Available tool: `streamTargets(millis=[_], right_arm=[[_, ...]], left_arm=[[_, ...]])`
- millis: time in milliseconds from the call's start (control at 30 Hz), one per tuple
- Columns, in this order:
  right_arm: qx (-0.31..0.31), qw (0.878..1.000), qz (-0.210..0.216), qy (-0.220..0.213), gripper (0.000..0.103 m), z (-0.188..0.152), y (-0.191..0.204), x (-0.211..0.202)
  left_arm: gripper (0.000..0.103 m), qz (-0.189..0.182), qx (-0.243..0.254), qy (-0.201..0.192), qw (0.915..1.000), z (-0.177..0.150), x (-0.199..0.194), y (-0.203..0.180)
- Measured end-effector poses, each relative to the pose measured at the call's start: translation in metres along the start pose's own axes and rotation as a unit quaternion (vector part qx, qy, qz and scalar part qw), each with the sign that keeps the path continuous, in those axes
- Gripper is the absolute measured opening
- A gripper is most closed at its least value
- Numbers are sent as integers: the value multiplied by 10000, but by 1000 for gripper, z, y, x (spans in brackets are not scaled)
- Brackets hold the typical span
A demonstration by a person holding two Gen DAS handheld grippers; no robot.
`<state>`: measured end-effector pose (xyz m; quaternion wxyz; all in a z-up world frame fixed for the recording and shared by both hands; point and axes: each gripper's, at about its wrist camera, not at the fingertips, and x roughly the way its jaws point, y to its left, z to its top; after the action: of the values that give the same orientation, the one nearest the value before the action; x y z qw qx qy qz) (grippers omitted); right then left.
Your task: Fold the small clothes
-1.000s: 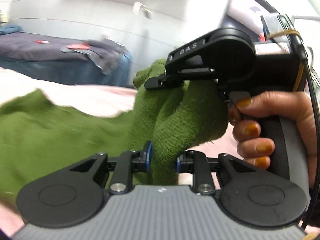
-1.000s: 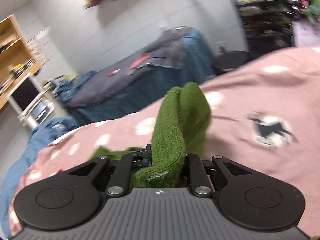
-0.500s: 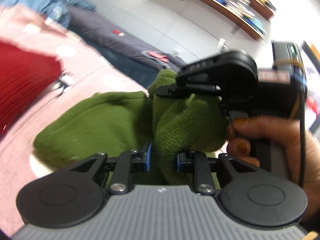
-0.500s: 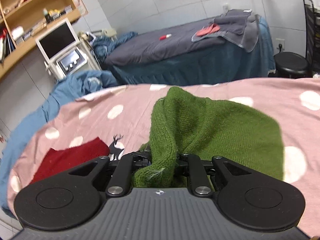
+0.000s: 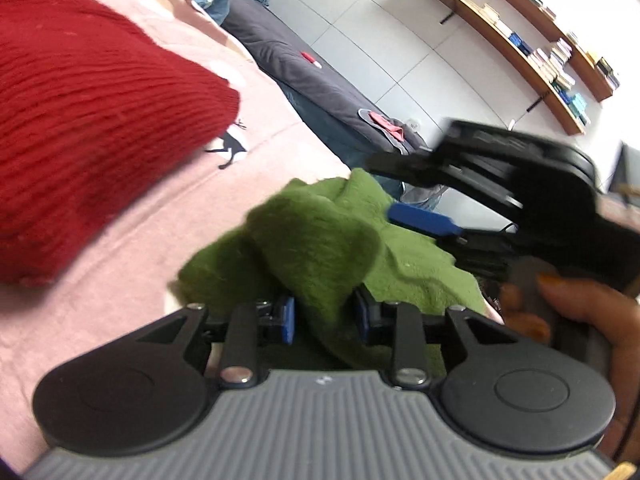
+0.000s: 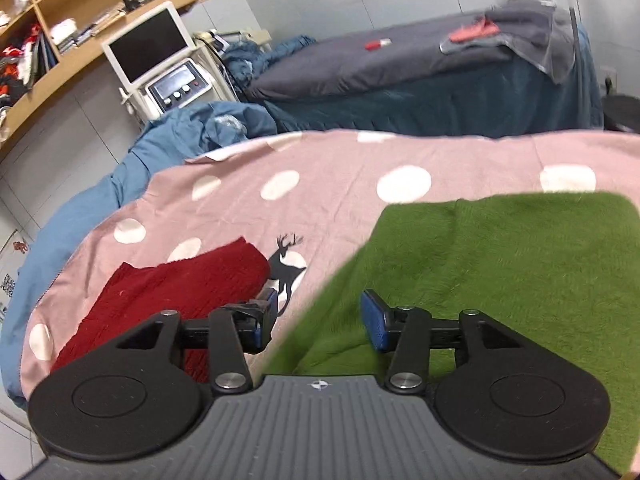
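Observation:
A green knitted sweater lies on the pink spotted bedcover, spread flat in front of the right gripper. My right gripper hangs just above its near edge, its jaws opening wide and nothing between the blue pads. In the left wrist view a bunched fold of the green sweater runs between the pads of my left gripper. Those jaws are opening, but the fabric still fills the gap. The right gripper sits just beyond that fold, held by a hand. A folded red sweater lies to the left.
The red sweater fills the left of the left wrist view. Beyond the bedcover stand a second bed with grey and blue covers, a crumpled blue blanket, a white machine with a screen and wooden shelves.
The right gripper has let go of the green fold and opened; the sweater now lies flat. Both grippers swung across and down toward the bed. The left gripper's pads have parted slightly.

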<state>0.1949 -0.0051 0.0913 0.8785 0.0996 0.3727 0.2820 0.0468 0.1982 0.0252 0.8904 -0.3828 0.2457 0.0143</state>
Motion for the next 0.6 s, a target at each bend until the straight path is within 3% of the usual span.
streamTargets(millis=[233,333,400,500,600], right_arm=[[-91,9993,-9,-358,80,-2,-10,-39],[-653,9961,-257,-541,80,-13,-13,-58],[-1067,9911,-490,-626,80,-24,-16,-70],[-1405,9848,-760,-682,81,-43,-26,-88],[-1639,9770,-1082,-829,88,-64,-34,-104]], left_arm=[[36,169,97,-66,9998,1,-6,3],[46,452,283,-129,9985,1,-15,-2],[46,652,384,-155,9970,1,-25,-6],[48,813,1007,-291,9912,-1,-47,-33],[69,672,1777,-485,9806,-6,-58,-68]])
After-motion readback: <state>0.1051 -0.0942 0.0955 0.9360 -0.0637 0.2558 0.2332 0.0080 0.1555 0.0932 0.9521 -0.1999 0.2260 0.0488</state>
